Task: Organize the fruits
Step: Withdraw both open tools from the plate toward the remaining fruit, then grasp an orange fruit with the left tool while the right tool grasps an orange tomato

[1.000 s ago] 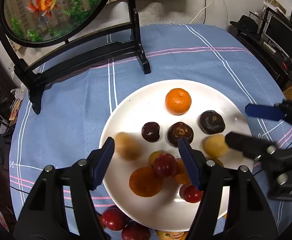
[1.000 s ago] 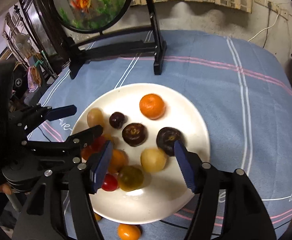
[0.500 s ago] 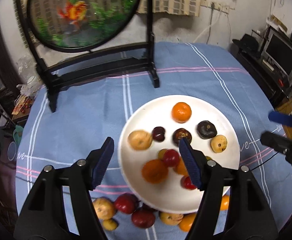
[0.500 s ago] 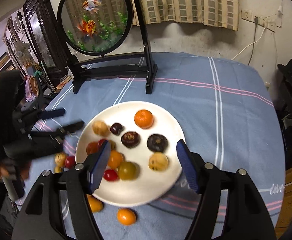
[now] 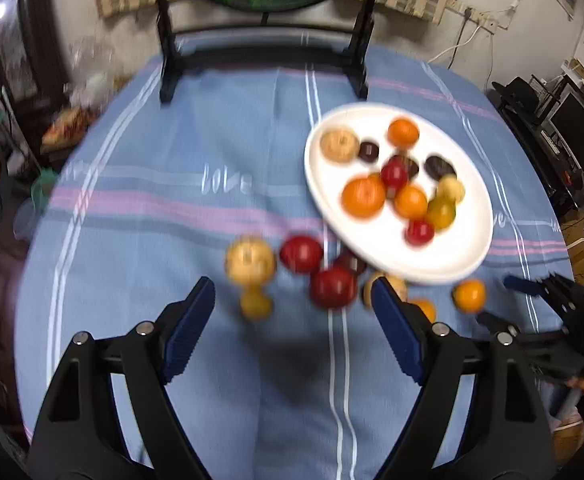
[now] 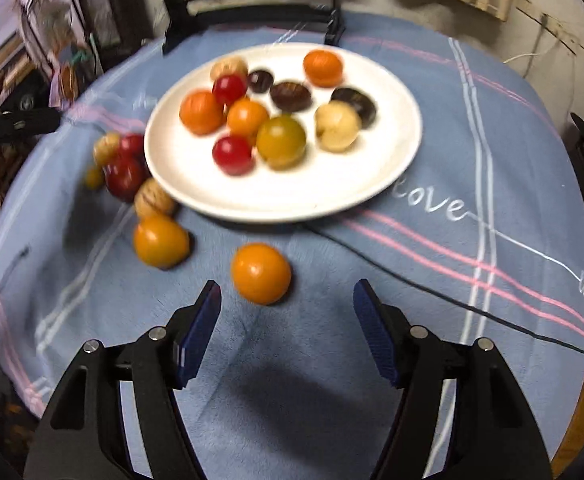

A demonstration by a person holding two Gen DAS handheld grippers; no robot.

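Looking along my left gripper (image 5: 292, 332), jaws spread and empty, I see loose fruit on the blue tablecloth (image 5: 196, 208): a red apple (image 5: 333, 287) at twelve o'clock, the white plate (image 5: 448, 258) at one. From my right gripper (image 6: 286, 324), also agape and empty, an orange (image 6: 261, 273) sits just ahead at twelve; blur probably hides its exact edge. I should centre it between the pads before closing gently.

Bare cloth (image 6: 292, 360) before right tool (image 6: 286, 312); orange (image 6: 261, 273) just ahead
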